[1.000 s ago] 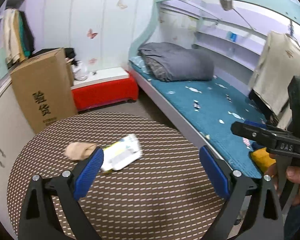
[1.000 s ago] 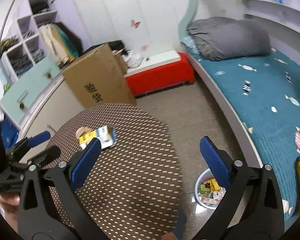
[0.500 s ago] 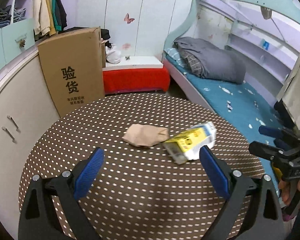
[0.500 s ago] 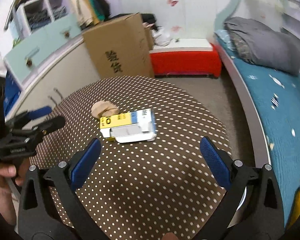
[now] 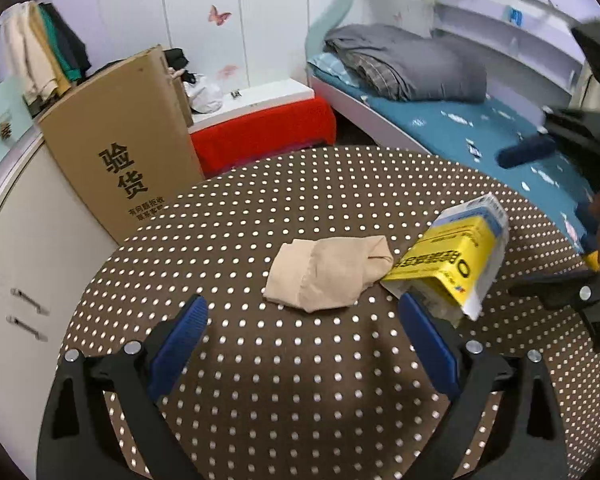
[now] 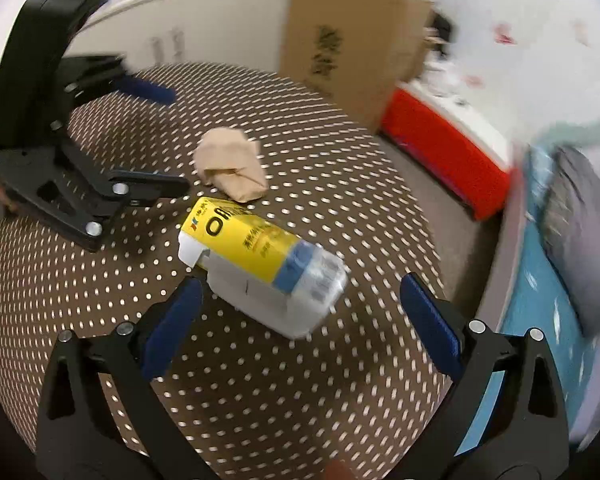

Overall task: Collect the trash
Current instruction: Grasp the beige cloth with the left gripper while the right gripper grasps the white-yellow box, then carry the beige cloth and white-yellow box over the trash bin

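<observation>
trash – one yellow pack (image 6: 260,268) and one beige wad (image 5: 328,276), touching, mid table (image 5: 260,400) | room – bare cloth all round them, table edge well off | left gripper (image 5: 304,340) spread wide, empty, facing wad | right gripper (image 6: 300,320) spread wide, empty – pack between its fingers

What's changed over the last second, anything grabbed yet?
Nothing grabbed. Both open grippers have closed in over the table: the left gripper now faces the beige crumpled wad, and the right gripper has swung in onto the yellow packet, now partly between its fingers. Wad and packet lie side by side as before, untouched.
</observation>
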Available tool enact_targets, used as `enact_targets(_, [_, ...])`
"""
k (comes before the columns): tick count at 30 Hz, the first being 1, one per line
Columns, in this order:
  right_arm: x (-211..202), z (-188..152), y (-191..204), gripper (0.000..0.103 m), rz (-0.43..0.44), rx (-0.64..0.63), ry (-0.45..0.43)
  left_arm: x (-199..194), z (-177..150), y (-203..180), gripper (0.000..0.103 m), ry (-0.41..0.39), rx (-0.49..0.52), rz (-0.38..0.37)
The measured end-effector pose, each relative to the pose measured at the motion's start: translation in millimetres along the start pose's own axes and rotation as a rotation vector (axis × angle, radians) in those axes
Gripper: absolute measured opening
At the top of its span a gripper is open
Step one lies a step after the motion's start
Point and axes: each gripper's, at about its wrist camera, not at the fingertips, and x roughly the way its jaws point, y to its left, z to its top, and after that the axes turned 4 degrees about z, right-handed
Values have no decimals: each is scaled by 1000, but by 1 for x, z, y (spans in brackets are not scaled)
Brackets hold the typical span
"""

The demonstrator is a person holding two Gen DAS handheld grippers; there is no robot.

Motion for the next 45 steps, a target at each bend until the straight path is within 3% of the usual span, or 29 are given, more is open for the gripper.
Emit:
enact_targets(5, [34,18,3,97,117,-179,149,21,7,-3,94,21,45,-20])
enact_targets(10, [65,27,-3,96,214,-156,209,38,15,-11,94,27,109,-35])
enact_targets(12, [64,25,-6,91,221,-115,162,41,16,-13,91,29,122,-44])
enact_targets(14, [58,18,-12,79,209,-50,109,41,18,-14,66,27,106,-114])
enact_targets(17, [46,2,-17,77,223,44,57,39,17,-19,49,24,97,-116])
enact_targets(22, [19,-36,-18,67,204,193,-42,32,12,-20,32,31,25,-126])
enact_targets(33, [-46,-123,-15,62,268,497,-256,-16,-16,-39,30,7,-92,-169])
enact_targets(45, [-106,-176,-24,62,237,613,-418,-74,-16,-93,30,-85,-130,-224])
